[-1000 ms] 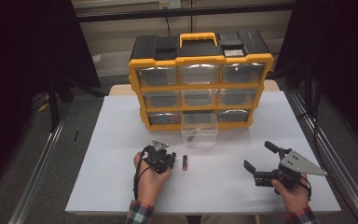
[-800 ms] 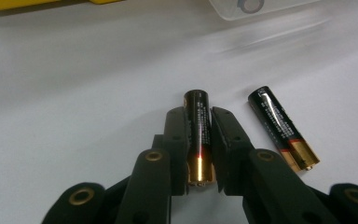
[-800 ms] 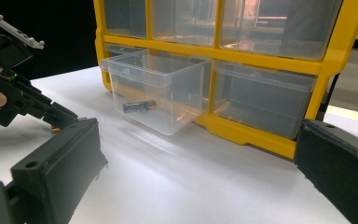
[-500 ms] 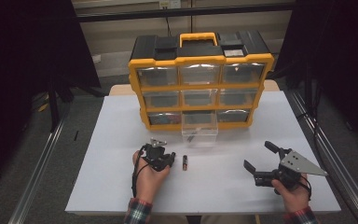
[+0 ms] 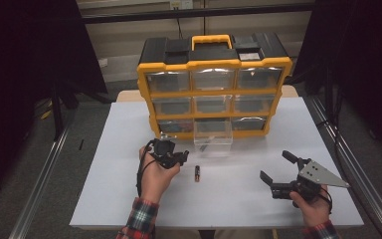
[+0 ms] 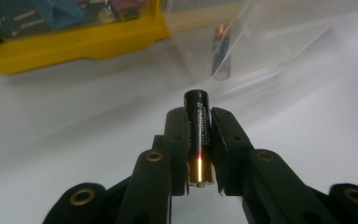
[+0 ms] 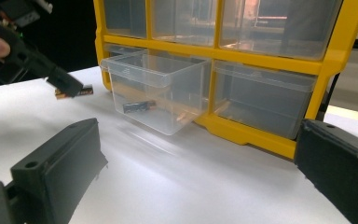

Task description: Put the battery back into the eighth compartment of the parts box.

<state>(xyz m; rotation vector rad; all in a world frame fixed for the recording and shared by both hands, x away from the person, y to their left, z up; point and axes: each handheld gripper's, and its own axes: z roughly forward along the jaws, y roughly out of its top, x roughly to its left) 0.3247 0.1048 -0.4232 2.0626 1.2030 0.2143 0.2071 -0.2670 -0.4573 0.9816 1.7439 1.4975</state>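
A black battery (image 6: 199, 135) with a gold-coloured end is clamped between the two jaws of the left gripper (image 6: 198, 140). Its gold end points back toward the gripper body; its black end projects past the jaw tips. In the right gripper view the held battery (image 7: 74, 92) sits clear of the white table (image 5: 109, 149), off the surface.

The left gripper (image 5: 171, 158) is held above the table, left of and just in front of the pulled-out clear drawer (image 5: 213, 142).

A second battery (image 5: 197, 173) lies flat on the table, just beside the left hand (image 5: 155, 177), on its right.

The clear drawer projects from the middle of the bottom row of the yellow organizer (image 5: 214, 89). One more battery (image 7: 139, 106) lies on the drawer floor.

The right gripper (image 5: 278, 172) is held low over the table at the right, well apart from the drawer and from both loose batteries. Its jaws stand wide apart, with nothing between them. A grey three-cornered plate (image 5: 321, 174) sits on top of it.
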